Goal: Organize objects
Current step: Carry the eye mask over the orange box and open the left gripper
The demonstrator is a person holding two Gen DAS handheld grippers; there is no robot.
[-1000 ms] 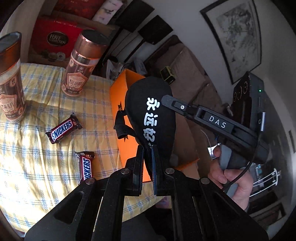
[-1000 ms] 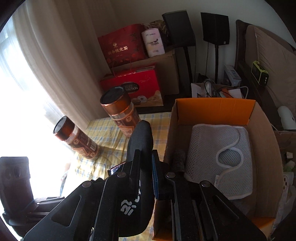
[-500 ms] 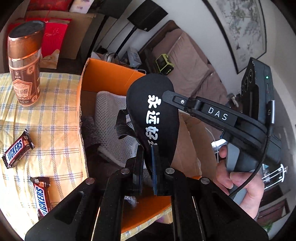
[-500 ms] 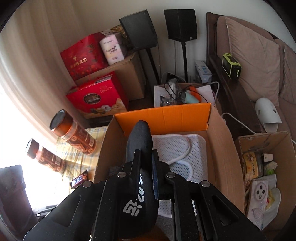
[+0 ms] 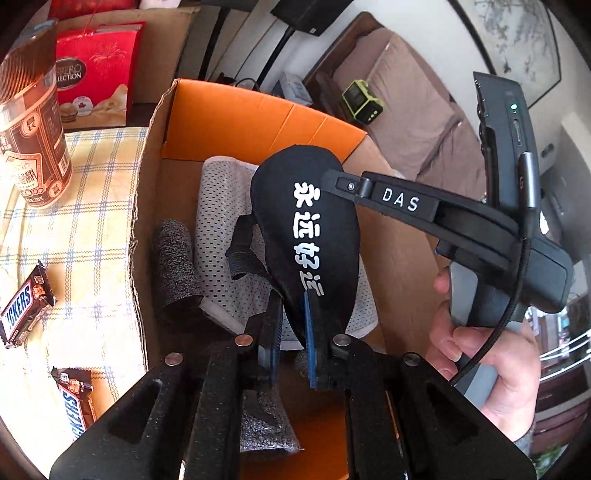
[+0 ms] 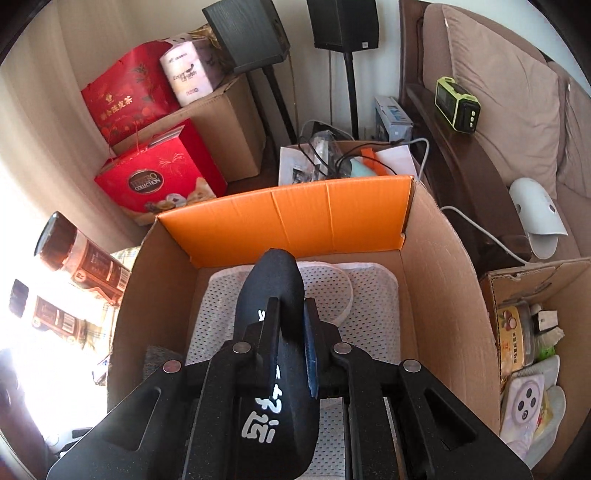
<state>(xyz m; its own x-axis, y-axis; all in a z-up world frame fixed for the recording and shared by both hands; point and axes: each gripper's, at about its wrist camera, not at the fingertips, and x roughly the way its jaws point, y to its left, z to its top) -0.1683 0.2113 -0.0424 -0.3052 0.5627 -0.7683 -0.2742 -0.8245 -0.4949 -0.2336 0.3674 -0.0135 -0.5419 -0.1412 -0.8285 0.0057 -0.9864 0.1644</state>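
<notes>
Both claws, left claw (image 5: 291, 332) and right claw (image 6: 291, 332), are pinching one black cloth (image 5: 306, 221) with white Chinese writing, and they have just been loosening a little. It is hanging over the white mesh cloth (image 6: 369, 295) inside the cardboard box (image 5: 258, 122) with an orange flap. White letters on the right claw's arm are spelling "DAS". The left view is showing the worktop's yellow checked cover (image 5: 99, 184), two Snickers bars (image 5: 22, 310), a brown jar (image 5: 33, 122) and a red "Collection" box (image 5: 96, 70). Only the right view is showing black speakers (image 6: 343, 22) and a brown sofa (image 6: 498, 92).
</notes>
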